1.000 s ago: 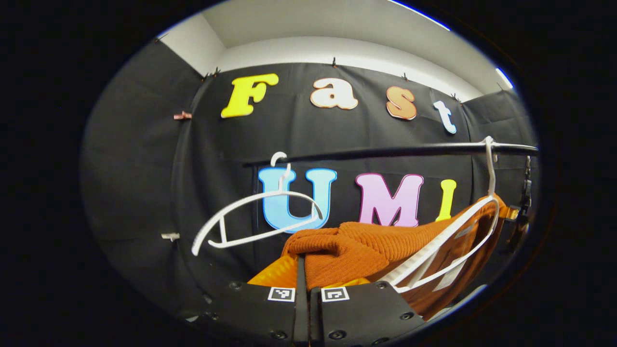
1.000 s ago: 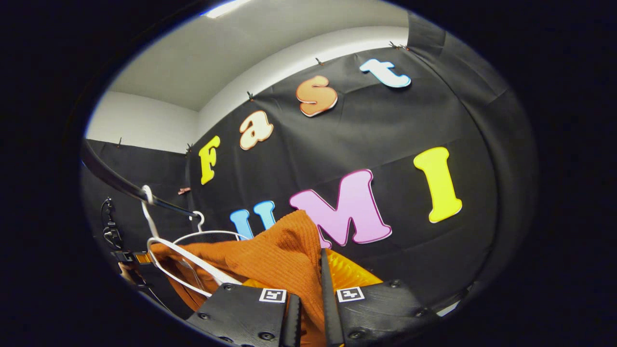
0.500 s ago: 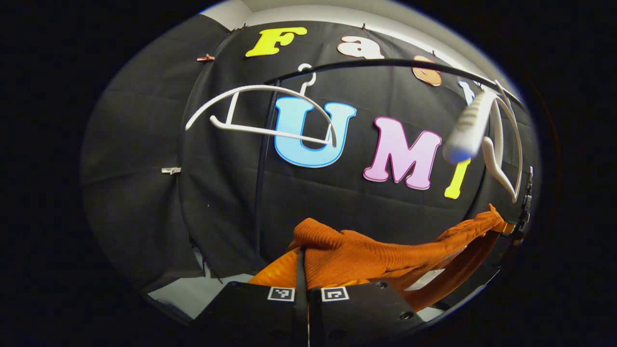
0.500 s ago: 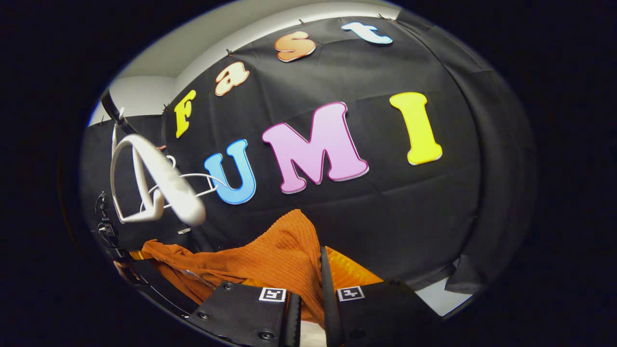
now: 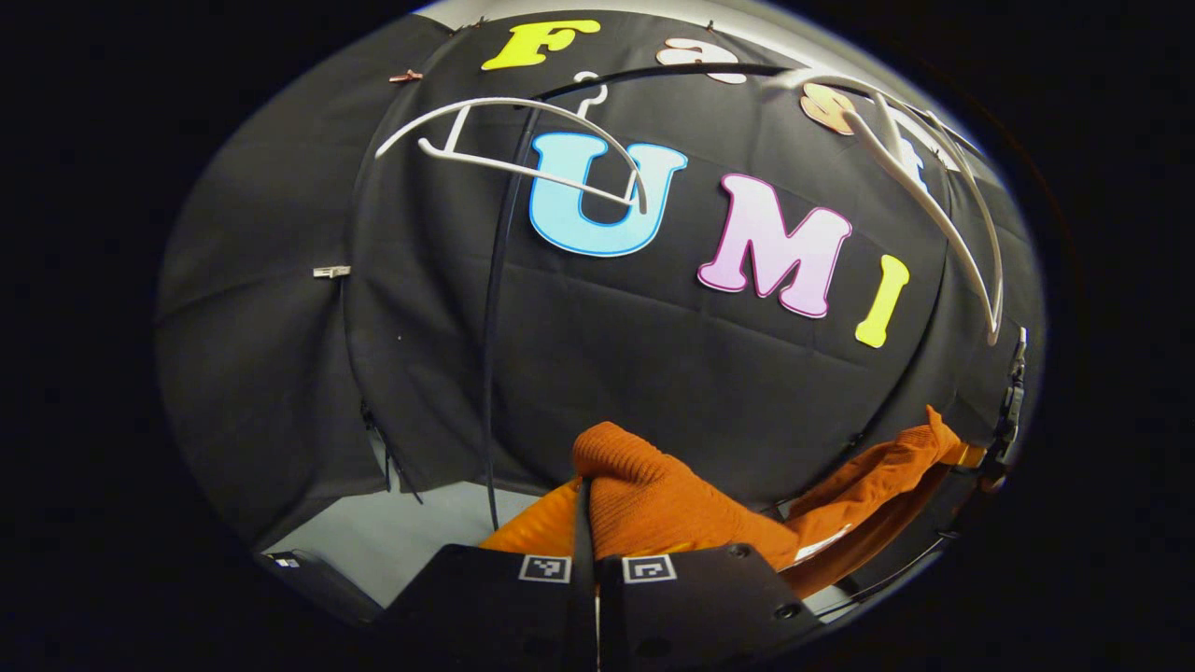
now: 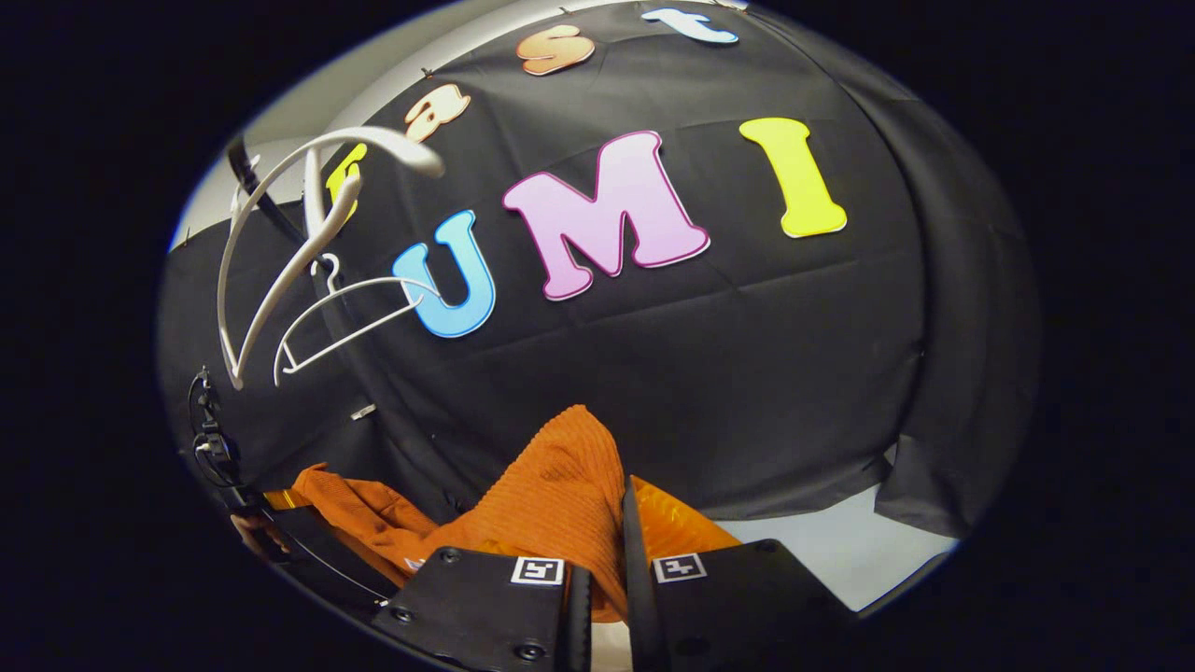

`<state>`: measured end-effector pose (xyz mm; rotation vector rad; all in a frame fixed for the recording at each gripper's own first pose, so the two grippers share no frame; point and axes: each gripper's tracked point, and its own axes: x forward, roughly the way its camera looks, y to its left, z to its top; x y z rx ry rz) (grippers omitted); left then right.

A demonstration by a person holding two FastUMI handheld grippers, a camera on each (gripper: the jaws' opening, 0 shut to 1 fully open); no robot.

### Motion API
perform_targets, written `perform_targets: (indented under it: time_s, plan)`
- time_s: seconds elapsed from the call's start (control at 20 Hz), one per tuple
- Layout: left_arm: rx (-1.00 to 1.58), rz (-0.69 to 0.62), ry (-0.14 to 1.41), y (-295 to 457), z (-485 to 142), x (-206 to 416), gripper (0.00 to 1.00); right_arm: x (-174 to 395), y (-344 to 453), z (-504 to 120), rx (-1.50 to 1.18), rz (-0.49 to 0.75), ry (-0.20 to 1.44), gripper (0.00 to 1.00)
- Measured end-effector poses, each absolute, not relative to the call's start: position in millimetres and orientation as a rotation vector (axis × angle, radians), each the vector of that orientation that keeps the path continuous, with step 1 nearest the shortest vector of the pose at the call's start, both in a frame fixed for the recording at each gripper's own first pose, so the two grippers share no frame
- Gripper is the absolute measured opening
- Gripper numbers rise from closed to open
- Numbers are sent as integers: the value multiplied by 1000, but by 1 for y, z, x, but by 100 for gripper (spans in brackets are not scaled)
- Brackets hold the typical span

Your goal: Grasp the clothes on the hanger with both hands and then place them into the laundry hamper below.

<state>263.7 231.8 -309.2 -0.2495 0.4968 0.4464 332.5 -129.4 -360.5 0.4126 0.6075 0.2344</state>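
Note:
An orange knitted garment (image 5: 672, 499) hangs stretched between my two grippers, free of its hanger. In the left gripper view my left gripper (image 5: 586, 551) is shut on one bunched end of it. In the right gripper view my right gripper (image 6: 602, 551) is shut on the other end of the orange garment (image 6: 560, 490). The bare white hanger (image 5: 920, 191) swings from the black rail (image 5: 672, 73) at the upper right; in the right gripper view that hanger (image 6: 280, 243) is at the upper left. At the far right of the left gripper view, the right gripper (image 5: 1004, 434) holds the cloth's far end.
A second, empty white hanger (image 5: 509, 140) hangs further along the rail, seen too as the smaller hanger (image 6: 350, 313) in the right gripper view. A thin black pole (image 5: 493, 317) stands upright against the wall. Pale floor (image 5: 373, 537) shows low down.
Both grippers have dropped lower with the garment, which has come off the hanger. The bare hanger has swung up and now hangs well above the cloth.

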Motion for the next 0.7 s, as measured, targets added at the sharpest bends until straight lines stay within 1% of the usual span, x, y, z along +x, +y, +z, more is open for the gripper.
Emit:
perform_targets:
  time_s: [0.35, 0.55, 0.7]
  plan:
    - [-311, 385, 546, 178, -332, 263, 6, 293, -57, -369, 382, 389, 700, 19]
    - [-311, 329, 580, 143, -343, 267, 6, 279, -30, -379, 307, 425, 746, 19]
    - [-325, 307, 613, 130, -355, 274, 6, 267, -13, -389, 247, 453, 801, 19]
